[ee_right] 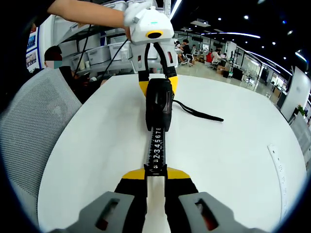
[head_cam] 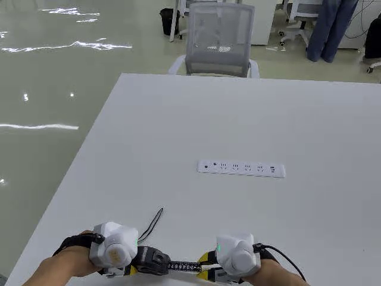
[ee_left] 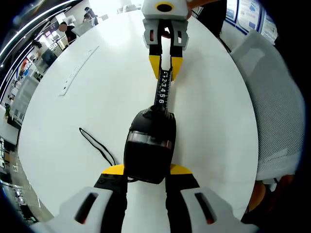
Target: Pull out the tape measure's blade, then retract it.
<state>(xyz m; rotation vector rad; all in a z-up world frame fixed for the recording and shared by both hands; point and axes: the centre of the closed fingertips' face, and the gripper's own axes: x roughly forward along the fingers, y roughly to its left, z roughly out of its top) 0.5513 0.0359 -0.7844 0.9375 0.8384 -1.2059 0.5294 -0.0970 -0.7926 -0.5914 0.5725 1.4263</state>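
Status: pull-out begun, not finished. You have the tape measure case (ee_left: pixel 149 145) clamped between the jaws of the left gripper (ee_left: pixel 148 171), and the right gripper (ee_right: pixel 156 174) is pinched onto the free end of the blade (ee_right: pixel 156 148). Only a short run of blade is out; the printed numbers between the two grippers reach single digits. By my reading, more extension may still be wanted, and the whole retract step is left to do.

Position: the case sits low over the near edge of the white table (head_cam: pixel 238 119), close to you, well apart from the power strip (head_cam: pixel 241 168). Whether the case touches the tabletop, I cannot tell.

Orientation: the blade's long axis runs straight from one gripper to the other, left to right across your body in the head view, about parallel to the near table edge. The case's mouth faces the right gripper, printed face of the blade up. The black wrist strap (ee_left: pixel 95 143) trails loose on the table beside the case, away from you
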